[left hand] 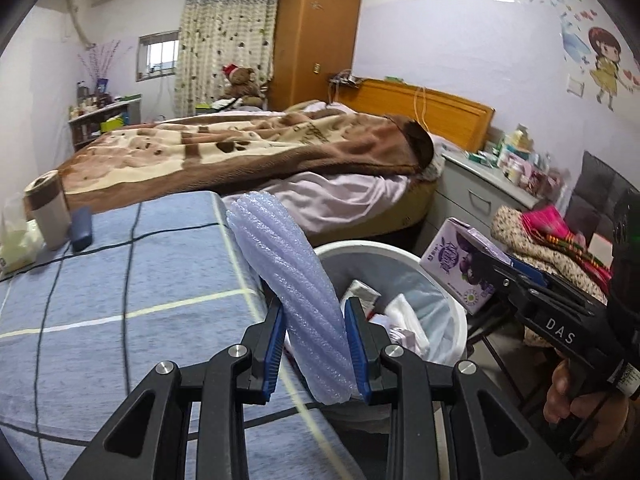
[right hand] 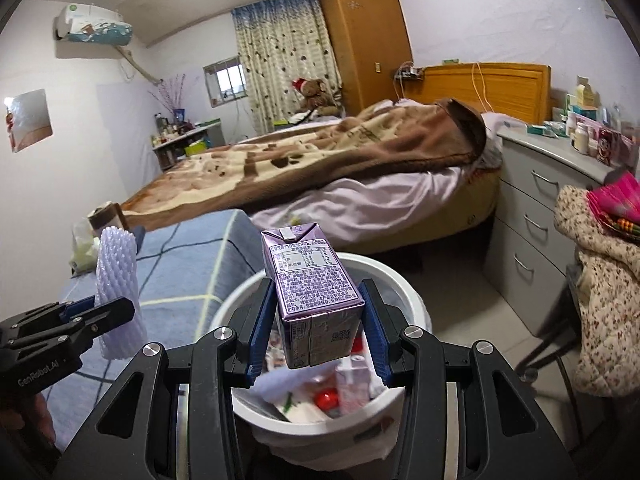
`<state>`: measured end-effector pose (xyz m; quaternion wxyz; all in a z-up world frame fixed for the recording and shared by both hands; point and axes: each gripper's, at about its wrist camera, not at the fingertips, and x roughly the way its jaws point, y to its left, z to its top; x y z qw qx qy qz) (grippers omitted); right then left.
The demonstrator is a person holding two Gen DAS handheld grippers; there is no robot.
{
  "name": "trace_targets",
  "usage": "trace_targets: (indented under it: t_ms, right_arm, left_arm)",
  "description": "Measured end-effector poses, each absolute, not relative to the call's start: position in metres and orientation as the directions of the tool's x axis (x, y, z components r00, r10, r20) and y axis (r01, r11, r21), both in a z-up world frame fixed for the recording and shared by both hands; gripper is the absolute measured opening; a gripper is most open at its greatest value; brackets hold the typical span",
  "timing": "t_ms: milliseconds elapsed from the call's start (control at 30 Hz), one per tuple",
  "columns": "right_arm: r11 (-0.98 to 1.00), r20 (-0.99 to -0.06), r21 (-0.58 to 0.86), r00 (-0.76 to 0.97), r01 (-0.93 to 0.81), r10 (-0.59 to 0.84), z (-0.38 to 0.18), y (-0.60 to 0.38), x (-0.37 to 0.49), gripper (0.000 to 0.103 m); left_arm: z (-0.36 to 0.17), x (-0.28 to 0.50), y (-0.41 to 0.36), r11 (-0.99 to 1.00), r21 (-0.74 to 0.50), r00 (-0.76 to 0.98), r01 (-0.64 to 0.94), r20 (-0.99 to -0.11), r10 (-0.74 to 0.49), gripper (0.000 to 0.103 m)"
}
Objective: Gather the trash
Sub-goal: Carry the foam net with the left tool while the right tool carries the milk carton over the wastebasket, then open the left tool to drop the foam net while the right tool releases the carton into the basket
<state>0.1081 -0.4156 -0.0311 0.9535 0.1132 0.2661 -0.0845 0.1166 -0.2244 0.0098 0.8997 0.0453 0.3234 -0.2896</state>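
Note:
My left gripper [left hand: 314, 344] is shut on a pale purple foam net sleeve [left hand: 292, 280], held upright at the table's right edge beside the white trash bin [left hand: 440, 280]. It also shows in the right wrist view [right hand: 118, 292]. My right gripper [right hand: 318, 328] is shut on a purple drink carton [right hand: 312, 292], held over the trash bin [right hand: 412, 300], which holds wrappers and other trash. In the left wrist view the carton [left hand: 460, 264] hangs just right of the bin.
The table with a blue checked cloth [left hand: 120, 300] carries a cup [left hand: 46, 208], a dark case [left hand: 82, 226] and a plastic bag [left hand: 16, 236]. A bed [right hand: 340, 168], a grey drawer unit [right hand: 536, 216] and a chair with clothes [right hand: 600, 280] stand around the bin.

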Motion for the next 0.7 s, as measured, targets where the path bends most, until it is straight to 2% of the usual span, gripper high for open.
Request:
trace_targets:
  t_ms: [533,633,700]
  right_arm:
    - [0.952,-0.616,0.140,0.777,0.273,-0.132,-0.058,-0.430,0.109,0.044]
    - [0.954,-0.634,0.124,0.761,0.273,-0.136,-0.061,-0.429,0.116,0.044]
    - [0.953,-0.643,0.119,0.753,0.279,-0.140,-0.062,-0.429,0.118,0.046]
  left_arm:
    - [-0.026,0.134,-0.275,0.793,-0.070,0.553,0.605,-0.679,-0.482,0.031]
    - [-0.031,0.140,-0.274,0.798,-0.095,0.539,0.595,-0.690,-0.484,0.037]
    - [-0.033,0.142,-0.273,0.795,-0.107,0.534,0.597,-0.687,-0.494,0.047]
